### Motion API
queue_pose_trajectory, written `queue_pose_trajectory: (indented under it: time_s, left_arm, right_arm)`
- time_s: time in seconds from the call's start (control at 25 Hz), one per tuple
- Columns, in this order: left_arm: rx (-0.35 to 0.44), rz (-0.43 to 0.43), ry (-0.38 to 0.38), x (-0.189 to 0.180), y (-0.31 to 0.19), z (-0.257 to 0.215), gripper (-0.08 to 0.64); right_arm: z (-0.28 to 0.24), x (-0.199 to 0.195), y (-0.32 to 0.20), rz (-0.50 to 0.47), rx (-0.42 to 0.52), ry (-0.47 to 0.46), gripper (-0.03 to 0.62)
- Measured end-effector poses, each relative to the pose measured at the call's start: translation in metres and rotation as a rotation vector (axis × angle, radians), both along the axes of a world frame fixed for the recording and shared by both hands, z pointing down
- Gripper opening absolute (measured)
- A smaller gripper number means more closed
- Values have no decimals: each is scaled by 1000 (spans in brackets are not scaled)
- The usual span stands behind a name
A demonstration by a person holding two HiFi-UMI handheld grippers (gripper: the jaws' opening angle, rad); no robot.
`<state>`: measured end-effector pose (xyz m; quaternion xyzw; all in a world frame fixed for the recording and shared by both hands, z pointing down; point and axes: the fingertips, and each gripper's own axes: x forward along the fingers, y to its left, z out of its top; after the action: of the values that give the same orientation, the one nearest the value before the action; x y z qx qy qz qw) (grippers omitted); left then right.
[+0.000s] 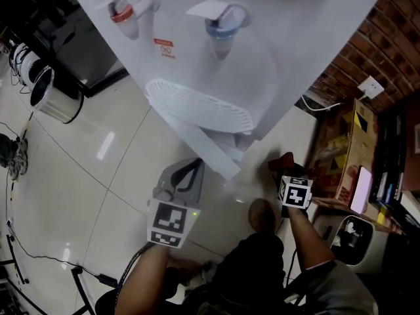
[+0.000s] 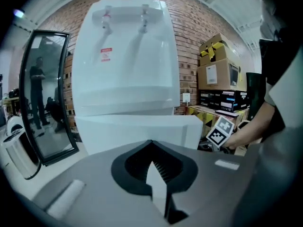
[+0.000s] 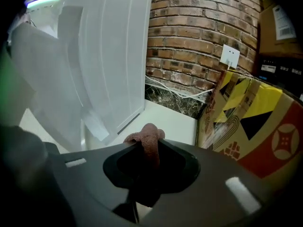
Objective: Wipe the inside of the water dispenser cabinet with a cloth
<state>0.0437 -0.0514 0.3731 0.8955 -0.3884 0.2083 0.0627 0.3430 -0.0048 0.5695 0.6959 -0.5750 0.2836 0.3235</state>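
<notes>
Right claw clamped on brownish cloth, 4 o'clock of water dispenser, outside cabinet. Left claw clenched, empty, 6 o'clock. Risk: only 1 small wad protrudes; hard jaw rims may scrape cabinet wall, or cloth slips.

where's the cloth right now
In the right gripper view, the reddish cloth is pinched in the jaws of the right gripper, low beside the white water dispenser, with the cardboard box to its right.

Left claw closed and empty; right claw pinches the cloth.
</notes>
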Motion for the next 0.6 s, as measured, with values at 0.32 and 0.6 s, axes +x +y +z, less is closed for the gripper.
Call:
queue_pose_trajectory:
  time_s: [0.32, 0.6]
  left_arm:
    - [37, -38, -9, 52, -50, -2, 0]
    - [-35, -56, 15, 65, -19, 26, 0]
  right_arm:
    - [9, -5, -6, -100, -21, -63, 83]
    - [40, -8, -3, -139, -101, -164, 196]
